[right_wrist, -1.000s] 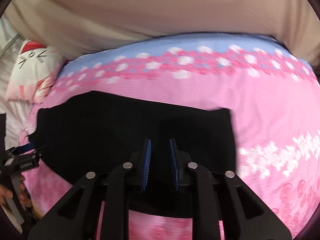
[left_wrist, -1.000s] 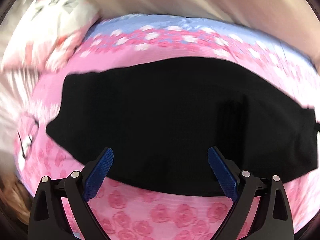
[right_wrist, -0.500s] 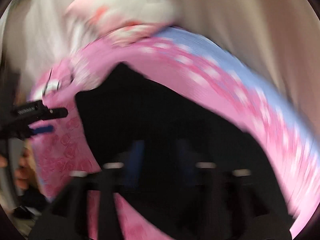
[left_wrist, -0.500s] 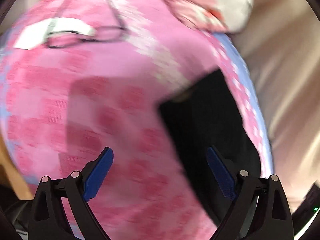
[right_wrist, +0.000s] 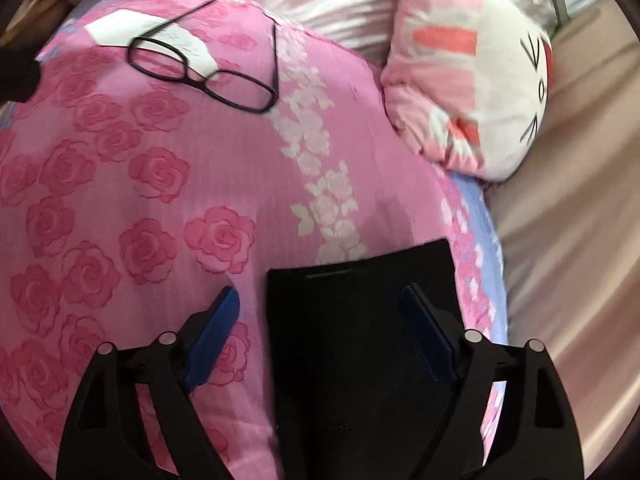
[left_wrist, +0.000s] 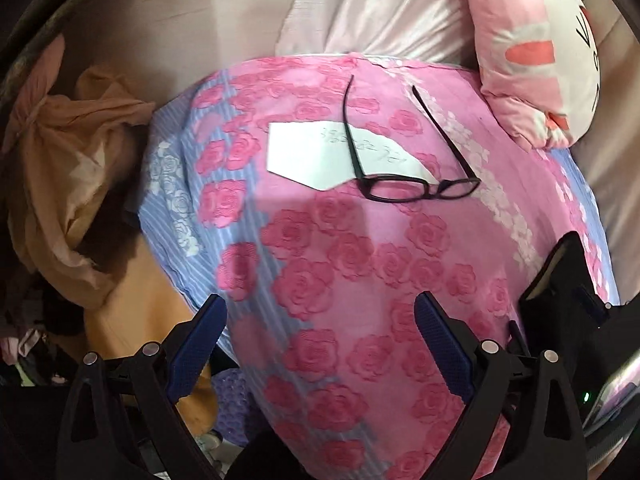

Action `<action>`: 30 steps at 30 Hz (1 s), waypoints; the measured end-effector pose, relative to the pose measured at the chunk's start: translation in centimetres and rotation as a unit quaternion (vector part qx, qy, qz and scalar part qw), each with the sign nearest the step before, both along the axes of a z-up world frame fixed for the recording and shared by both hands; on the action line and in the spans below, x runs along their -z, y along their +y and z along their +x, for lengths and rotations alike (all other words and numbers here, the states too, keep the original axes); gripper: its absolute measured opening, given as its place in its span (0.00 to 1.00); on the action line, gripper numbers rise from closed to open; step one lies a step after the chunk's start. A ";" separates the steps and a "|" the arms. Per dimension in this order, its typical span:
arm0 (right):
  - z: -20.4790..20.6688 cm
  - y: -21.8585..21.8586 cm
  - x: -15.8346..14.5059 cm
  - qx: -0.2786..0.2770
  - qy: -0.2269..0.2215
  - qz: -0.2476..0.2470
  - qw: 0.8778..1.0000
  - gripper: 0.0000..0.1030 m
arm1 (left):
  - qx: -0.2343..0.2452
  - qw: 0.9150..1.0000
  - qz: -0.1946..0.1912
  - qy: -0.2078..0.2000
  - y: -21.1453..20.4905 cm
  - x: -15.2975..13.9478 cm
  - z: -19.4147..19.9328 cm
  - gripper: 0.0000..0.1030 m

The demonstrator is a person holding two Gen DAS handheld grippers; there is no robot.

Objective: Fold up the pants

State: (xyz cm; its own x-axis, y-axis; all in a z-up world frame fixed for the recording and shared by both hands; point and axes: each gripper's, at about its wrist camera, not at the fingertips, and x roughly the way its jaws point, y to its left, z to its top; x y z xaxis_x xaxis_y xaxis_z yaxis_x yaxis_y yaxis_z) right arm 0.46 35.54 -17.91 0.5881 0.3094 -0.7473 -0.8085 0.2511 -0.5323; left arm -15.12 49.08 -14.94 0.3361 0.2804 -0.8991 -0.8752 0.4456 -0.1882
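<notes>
The black pants (right_wrist: 360,320) lie flat on the pink rose-print bedspread (right_wrist: 120,200), their near end showing as a straight-edged black panel. My right gripper (right_wrist: 324,328) is open, its blue pads straddling the pants' left part just above the cloth. In the left wrist view a black edge of the pants (left_wrist: 568,268) shows at the far right. My left gripper (left_wrist: 320,336) is open and empty over bare bedspread (left_wrist: 320,248), left of the pants.
Black glasses (left_wrist: 412,184) lie on a white paper note (left_wrist: 320,156) on the bedspread, also in the right wrist view (right_wrist: 208,76). A pink-and-white cat pillow (right_wrist: 480,92) sits at the head. Tan cloth (left_wrist: 68,168) hangs off the bed's left side.
Both grippers have swung left along the bed toward the pants' end. The right gripper has opened from nearly shut. The left gripper now faces bare bedspread and the glasses.
</notes>
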 end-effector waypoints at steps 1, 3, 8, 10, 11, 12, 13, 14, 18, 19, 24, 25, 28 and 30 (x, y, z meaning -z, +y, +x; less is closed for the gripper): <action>0.5 -0.1 0.0 0.009 0.019 0.009 1.000 0.79 | 0.004 1.000 0.003 -0.002 0.0 0.0 0.4 0.90; 1.7 -0.5 -0.2 0.029 0.070 0.029 0.997 0.69 | 0.025 1.000 0.004 -0.006 -0.1 0.0 1.1 0.90; 1.5 -0.6 -0.1 0.045 0.098 0.043 0.993 0.39 | 0.116 0.993 -0.003 -0.011 -0.8 -0.3 5.3 0.90; 2.4 -1.0 -0.3 0.071 0.136 0.067 0.986 0.35 | 0.130 0.991 0.006 -0.002 -0.9 -0.5 6.8 0.90; 2.9 -1.4 -0.7 0.083 0.155 0.081 0.981 0.30 | 0.135 0.991 0.011 -0.001 -1.0 -0.7 7.5 0.90; 3.6 -1.9 -1.4 0.101 0.174 0.099 0.975 0.18 | 0.139 0.990 0.014 -0.004 -0.9 -0.9 7.9 0.90; 4.4 -2.6 -2.0 0.117 0.190 0.120 0.967 0.17 | 0.141 0.990 0.017 -0.007 -0.9 -1.2 8.4 0.90; 5.3 -3.6 -2.7 0.136 0.220 0.146 0.955 0.17 | 0.143 0.990 0.018 -0.011 -0.8 -1.4 8.8 0.90; 8.6 -7.9 -4.6 0.205 0.336 0.235 0.889 0.16 | 0.162 0.986 0.030 -0.006 -1.3 -2.1 10.3 0.90; 9.5 -9.4 -5.0 0.220 0.370 0.262 0.864 0.16 | 0.166 0.985 0.036 0.000 -1.6 -2.2 10.8 0.90; 12.7 -20.6 -7.8 0.288 0.465 0.409 0.730 0.16 | 0.200 0.978 0.052 -0.003 -4.2 -3.9 13.5 0.90; 13.0 -23.3 -8.4 0.299 0.467 0.434 0.710 0.16 | 0.212 0.976 0.052 -0.008 -5.2 -4.5 14.4 0.90; 13.4 -33.8 -10.2 0.342 0.451 0.507 0.650 0.16 | 0.259 0.964 0.054 -0.026 -9.1 -6.2 17.6 0.90; 12.4 -41.6 -10.7 0.386 0.415 0.534 0.627 0.16 | 0.305 0.950 0.062 -0.041 -13.1 -7.7 20.2 0.90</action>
